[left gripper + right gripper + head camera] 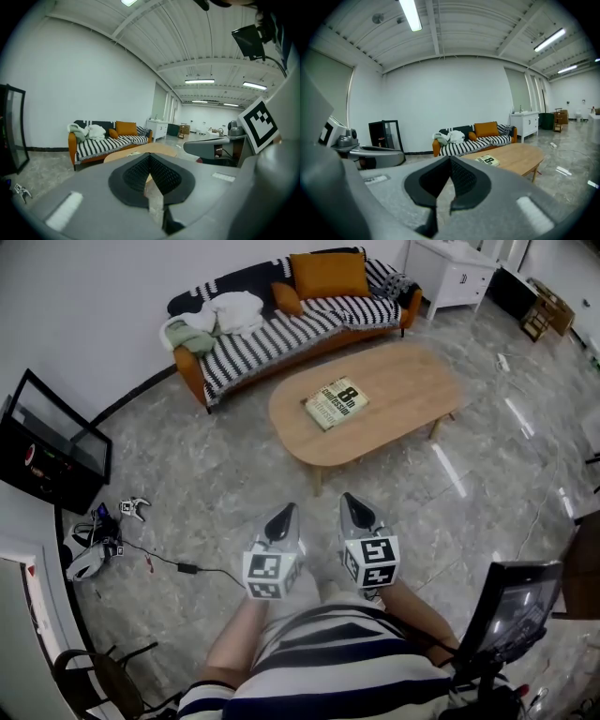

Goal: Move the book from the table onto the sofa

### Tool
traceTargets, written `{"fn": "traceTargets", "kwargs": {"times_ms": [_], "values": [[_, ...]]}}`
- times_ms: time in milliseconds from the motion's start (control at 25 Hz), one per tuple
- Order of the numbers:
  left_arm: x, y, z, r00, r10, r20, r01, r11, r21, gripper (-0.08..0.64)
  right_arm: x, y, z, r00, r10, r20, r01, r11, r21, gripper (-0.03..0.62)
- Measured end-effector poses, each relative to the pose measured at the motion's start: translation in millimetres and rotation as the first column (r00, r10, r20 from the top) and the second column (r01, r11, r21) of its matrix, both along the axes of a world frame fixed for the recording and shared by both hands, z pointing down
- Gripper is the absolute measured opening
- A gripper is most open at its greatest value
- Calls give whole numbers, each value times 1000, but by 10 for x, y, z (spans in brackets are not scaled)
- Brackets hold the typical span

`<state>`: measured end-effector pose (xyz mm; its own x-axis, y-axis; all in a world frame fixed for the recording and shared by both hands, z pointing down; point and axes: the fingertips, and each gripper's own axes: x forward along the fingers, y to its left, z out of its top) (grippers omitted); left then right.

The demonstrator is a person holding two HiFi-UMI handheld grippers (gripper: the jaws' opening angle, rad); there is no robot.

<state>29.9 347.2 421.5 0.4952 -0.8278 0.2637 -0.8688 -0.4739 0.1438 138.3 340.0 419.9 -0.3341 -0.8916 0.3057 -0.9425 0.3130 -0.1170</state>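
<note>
Too small to read in the head view: fine print on the book (336,403) under its big numeral. Mostly hidden in the left gripper view, behind the left gripper (150,158): book and table (140,150). Cut by picture edges: chair (98,679), monitor (514,607), cabinet (457,273), glass case (52,451), person's torso (328,667). Too small to name: clutter (94,545) on the floor by the wall.

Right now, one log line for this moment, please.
book on table | left gripper shut, empty | right gripper shut, empty | sofa without book
</note>
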Motion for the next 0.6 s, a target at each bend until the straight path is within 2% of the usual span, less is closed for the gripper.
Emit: {"fn": "traceTargets", "kwargs": {"times_ms": [160,320,480,600], "values": [[90,-274,-12,998,57,-15,-56,998,8,0,22,-192,4,999,17,-31,-17,1000,8,0],[180,-600,-11,993,119,-25,-119,993,5,2,66,-498,41,997,72,-38,-73,997,-8,0],[32,-933,2,986,168,10,-168,986,8,2,-83,-812,48,993,112,-36,-112,994,-14,0],[-117,-1175,45,983,186,-3,-186,982,-13,2,-220,-1042,67,990,134,-38,-135,991,-20,0]]}}
